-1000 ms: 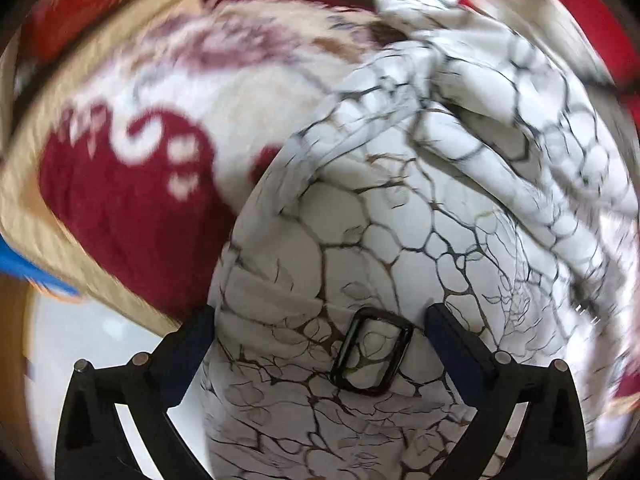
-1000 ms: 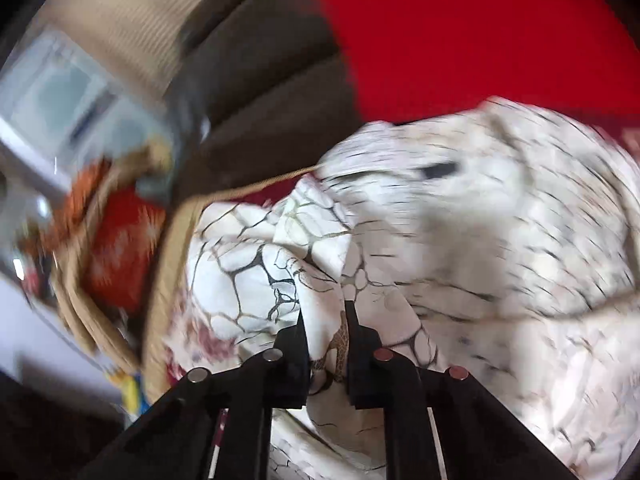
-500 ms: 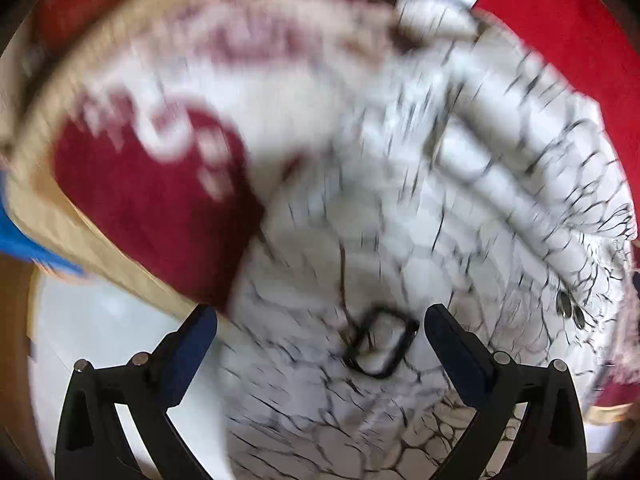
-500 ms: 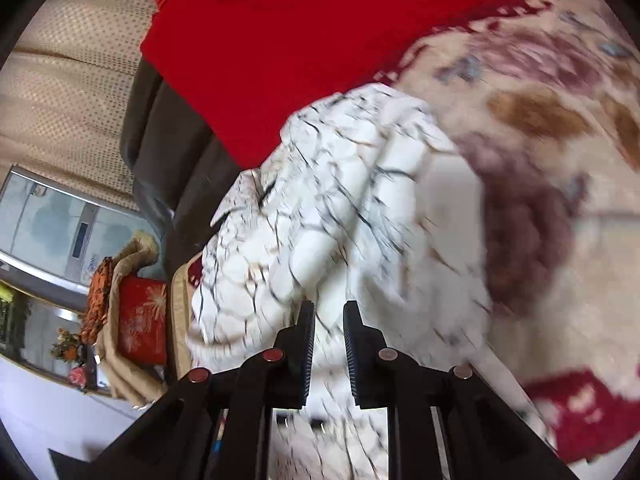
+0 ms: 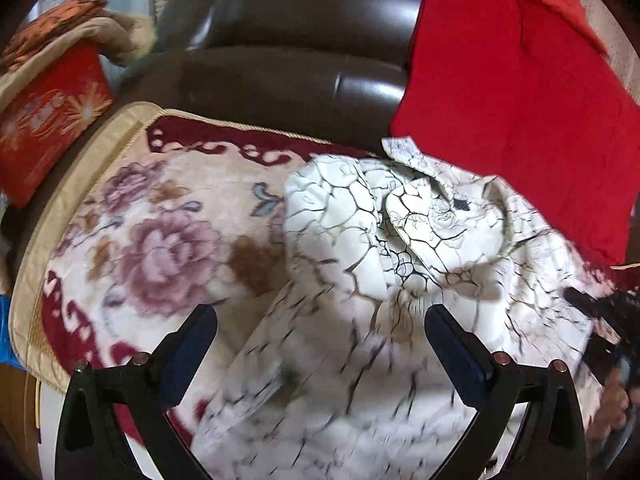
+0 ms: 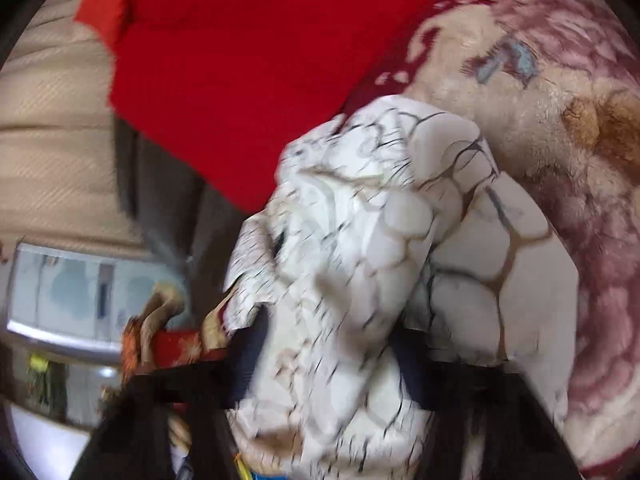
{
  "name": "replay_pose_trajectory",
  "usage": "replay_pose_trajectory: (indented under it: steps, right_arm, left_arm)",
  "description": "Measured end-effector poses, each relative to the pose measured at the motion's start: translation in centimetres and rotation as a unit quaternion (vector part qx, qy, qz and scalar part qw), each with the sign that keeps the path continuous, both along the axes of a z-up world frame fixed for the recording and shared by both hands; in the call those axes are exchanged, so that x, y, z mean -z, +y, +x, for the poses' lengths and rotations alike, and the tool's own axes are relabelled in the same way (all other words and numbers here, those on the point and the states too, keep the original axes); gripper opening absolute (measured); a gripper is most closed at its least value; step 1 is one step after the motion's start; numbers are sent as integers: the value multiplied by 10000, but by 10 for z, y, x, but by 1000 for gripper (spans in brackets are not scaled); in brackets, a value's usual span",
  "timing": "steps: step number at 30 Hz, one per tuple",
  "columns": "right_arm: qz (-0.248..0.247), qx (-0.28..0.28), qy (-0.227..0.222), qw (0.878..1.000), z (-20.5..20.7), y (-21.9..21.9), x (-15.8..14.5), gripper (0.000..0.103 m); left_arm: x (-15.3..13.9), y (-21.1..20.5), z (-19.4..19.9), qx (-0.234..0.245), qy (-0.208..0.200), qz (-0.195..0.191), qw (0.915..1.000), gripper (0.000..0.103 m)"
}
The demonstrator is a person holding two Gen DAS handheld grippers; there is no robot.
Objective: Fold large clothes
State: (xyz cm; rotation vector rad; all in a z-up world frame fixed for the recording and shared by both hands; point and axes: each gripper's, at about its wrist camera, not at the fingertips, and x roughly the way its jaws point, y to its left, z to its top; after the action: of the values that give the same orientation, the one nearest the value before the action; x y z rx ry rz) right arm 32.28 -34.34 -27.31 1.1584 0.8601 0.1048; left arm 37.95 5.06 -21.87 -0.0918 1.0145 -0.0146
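On the floral blanket point(image 5: 168, 240) that covers the sofa seat, my white garment with the dark crackle print point(image 5: 400, 248) lies bunched up, its collar end crumpled toward the dark brown leather backrest point(image 5: 304, 52) and the red cloth point(image 5: 512, 112) draped there. My left gripper point(image 5: 320, 344) hangs above the near part of the garment with its jaws spread wide; the blue pads point(image 5: 188, 352) stand well apart and I see nothing pinched between them, only blurred fabric below. At the right edge of that view I can make out the dark frame of my other tool point(image 5: 600, 320) against the cloth.

From the right wrist view, my right gripper point(image 6: 328, 360) has a thick wad of the same garment point(image 6: 360, 240) bulging up between its fingers point(image 6: 244, 360). Its jaws have just been closing further, and the fabric fills the gap between them, so I read it as clamped on the cloth. The picture is smeared, so the exact pad contact is hard to see. Beyond the wad, the blanket's purple flowers point(image 6: 600, 240) show on the right and the red cloth point(image 6: 240, 60) fills the top. A red patterned cushion point(image 5: 44, 120) sits on the sofa arm at the left of the left wrist view.
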Motion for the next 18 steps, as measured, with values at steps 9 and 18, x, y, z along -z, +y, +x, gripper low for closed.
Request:
replay_pose_trajectory:
  steps: [9, 18]
  right_arm:
    - [-1775, 242, -673, 9815, -69, -3, -54, 7]
    - [-1398, 216, -425, 9890, -112, -23, -41, 11]
  left_arm:
    - [56, 19, -19, -226, 600, 254, 9976, 92]
    - [26, 13, -49, 35, 153, 543, 9984, 91]
